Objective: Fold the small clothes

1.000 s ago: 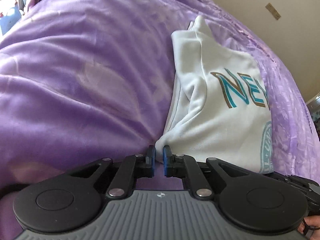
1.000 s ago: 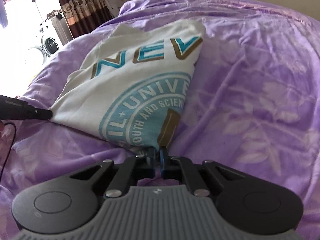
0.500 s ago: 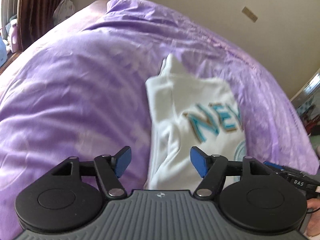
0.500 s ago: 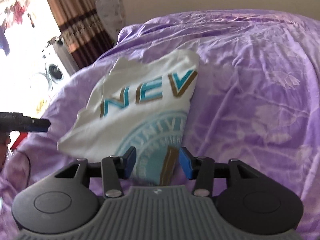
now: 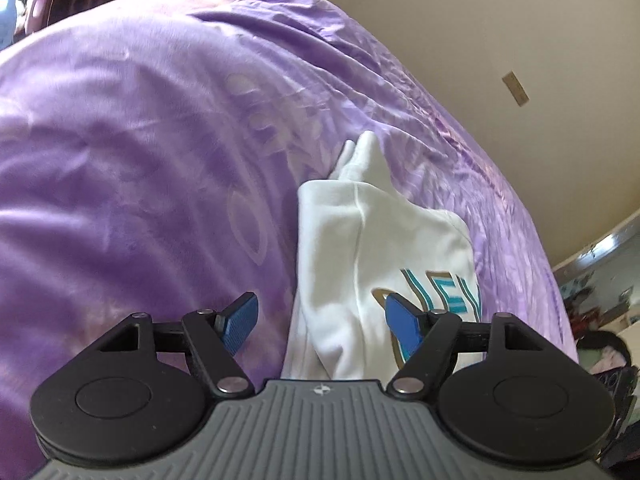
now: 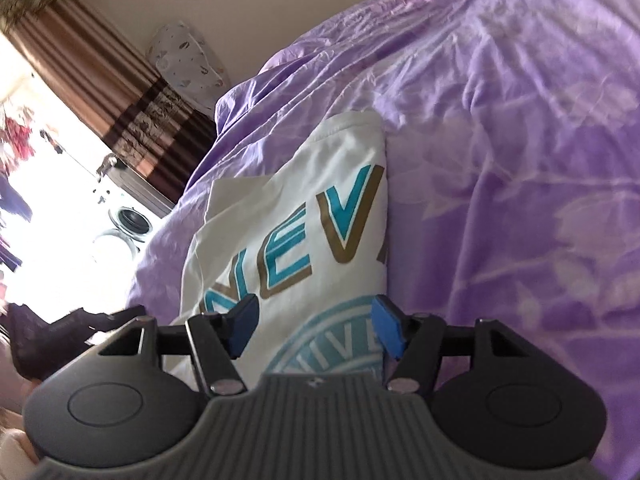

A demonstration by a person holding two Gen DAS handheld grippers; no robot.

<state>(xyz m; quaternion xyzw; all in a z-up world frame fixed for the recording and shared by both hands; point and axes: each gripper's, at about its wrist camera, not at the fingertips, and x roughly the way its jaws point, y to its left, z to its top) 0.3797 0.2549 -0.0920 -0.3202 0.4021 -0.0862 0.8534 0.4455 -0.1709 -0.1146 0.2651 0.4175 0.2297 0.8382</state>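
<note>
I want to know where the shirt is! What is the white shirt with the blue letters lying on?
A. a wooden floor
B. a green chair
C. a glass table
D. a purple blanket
D: the folded white shirt lies flat on the purple blanket, which spreads out around it in both wrist views.

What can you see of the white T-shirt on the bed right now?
The white T-shirt looks like soft cotton and lies folded in a narrow stack on the purple bedspread. Its print faces up: teal and gold letters "NEV" above a teal round seal. A folded sleeve tip pokes out at the far end. Only the bedspread touches it; the left tool and right tool stand open, off the cloth.
</note>
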